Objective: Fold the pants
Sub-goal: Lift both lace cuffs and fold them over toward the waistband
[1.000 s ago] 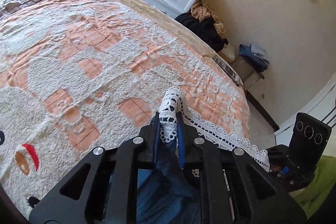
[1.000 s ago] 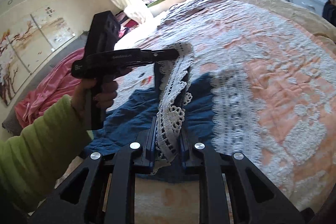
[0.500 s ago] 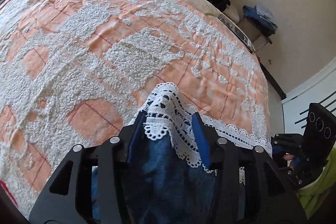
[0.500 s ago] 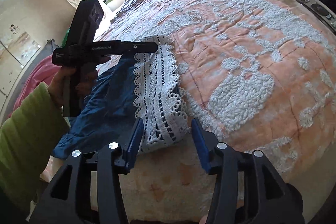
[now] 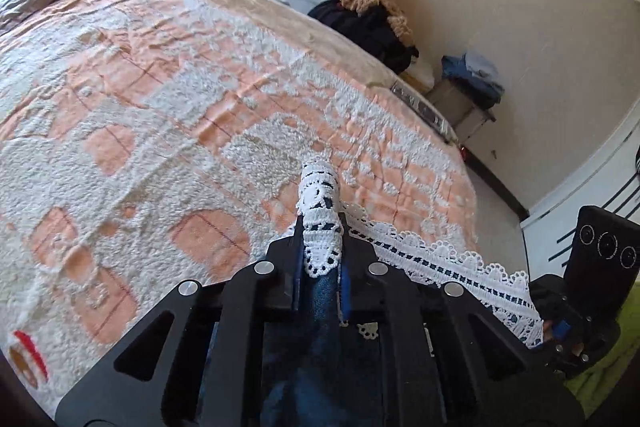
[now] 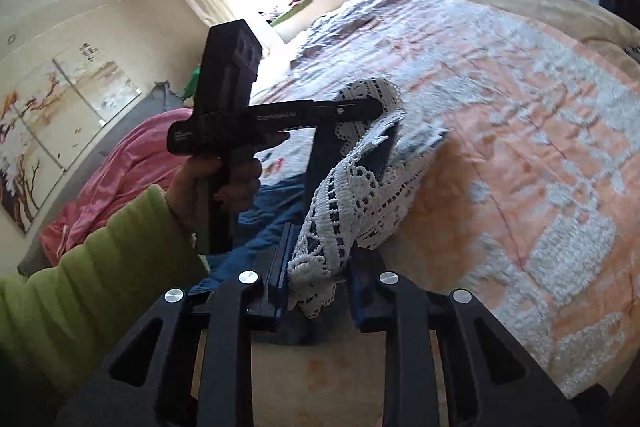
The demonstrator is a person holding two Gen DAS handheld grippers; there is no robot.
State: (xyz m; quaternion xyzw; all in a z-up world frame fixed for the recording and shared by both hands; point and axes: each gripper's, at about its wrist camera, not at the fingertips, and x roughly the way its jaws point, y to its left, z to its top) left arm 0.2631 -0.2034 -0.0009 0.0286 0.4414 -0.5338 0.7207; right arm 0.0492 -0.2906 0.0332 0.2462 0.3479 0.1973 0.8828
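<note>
Denim pants (image 5: 320, 347) with white lace hem (image 5: 320, 219), lifted above peach quilted bed (image 5: 160, 107). Left gripper (image 5: 319, 239) clenched on lace hem. Right gripper (image 6: 320, 267) clenched on same hem (image 6: 340, 211), bed's near edge below.

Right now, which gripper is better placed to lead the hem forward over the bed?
Probably the left gripper: it is shut on the hem above the bed, with bed ahead. The right gripper holds the hem lower, near the bed's edge.
</note>
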